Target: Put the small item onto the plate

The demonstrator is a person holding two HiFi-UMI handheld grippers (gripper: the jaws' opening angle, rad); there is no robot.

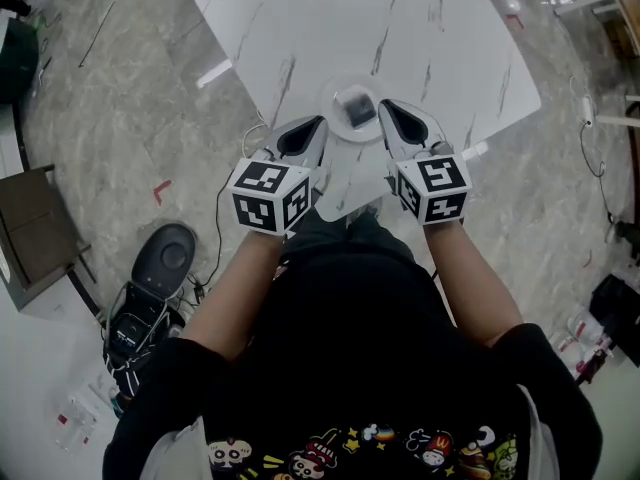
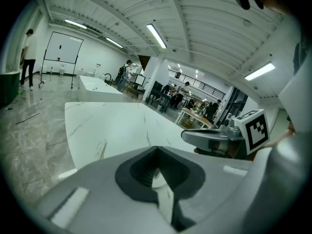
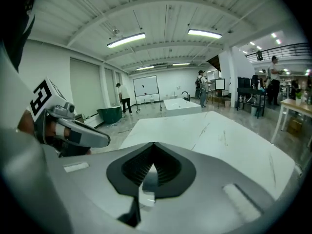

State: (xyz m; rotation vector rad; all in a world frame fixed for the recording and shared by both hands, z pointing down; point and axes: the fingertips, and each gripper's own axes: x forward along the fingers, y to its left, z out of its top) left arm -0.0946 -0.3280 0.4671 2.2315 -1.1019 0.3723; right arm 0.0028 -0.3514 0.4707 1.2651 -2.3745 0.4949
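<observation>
In the head view a round white plate (image 1: 329,98) lies near the front edge of the white marble table (image 1: 430,38). A small dark squarish item (image 1: 357,106) rests on the plate's middle. My left gripper (image 1: 319,123) points at the plate's left rim, shut and empty. The right gripper (image 1: 386,106) points at the plate's right rim, also shut with nothing in it. In the left gripper view my jaws (image 2: 157,149) meet at the tip, and the right gripper (image 2: 209,138) shows to the right. In the right gripper view the jaws (image 3: 153,144) are likewise together.
The table's front edge lies just under both grippers. On the floor to the left stand a black round device (image 1: 166,258) with cables and a brown box (image 1: 32,230). People stand far off in the hall (image 3: 120,97).
</observation>
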